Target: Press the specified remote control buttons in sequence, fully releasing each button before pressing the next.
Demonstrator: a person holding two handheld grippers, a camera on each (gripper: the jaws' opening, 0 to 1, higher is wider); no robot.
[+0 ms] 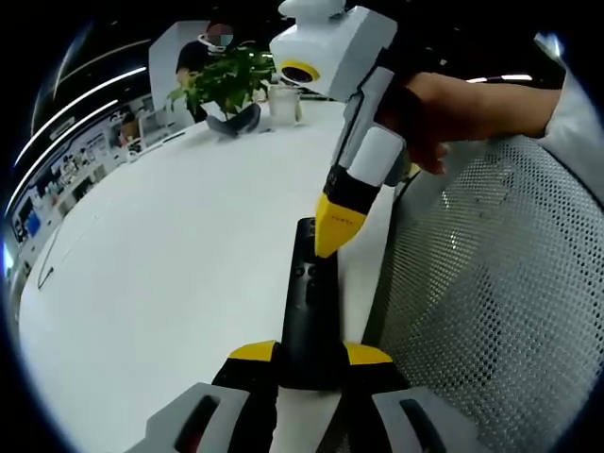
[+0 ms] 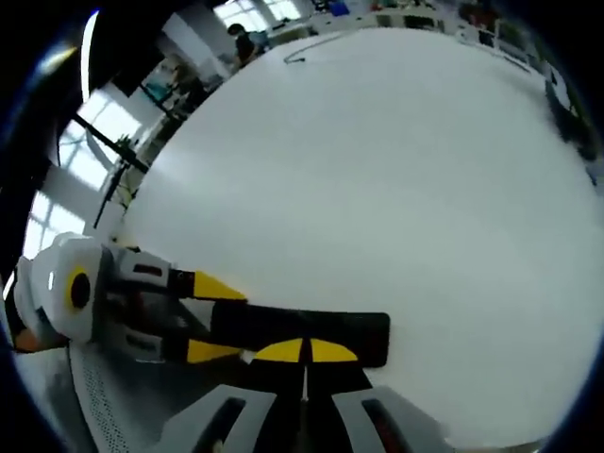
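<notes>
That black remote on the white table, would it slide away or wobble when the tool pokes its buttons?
Probably not much: the left tool seems to clamp the remote at one end. It looks like a stiff, flat bar lying on the table, so rolling seems unlikely. Unheld, it might skate on that smooth top under the right tool.

The left gripper view looks low along the smooth white table point(image 1: 160, 283); the right gripper view looks steeply down, close. Both share the slim black remote control point(image 1: 309, 311).
</notes>
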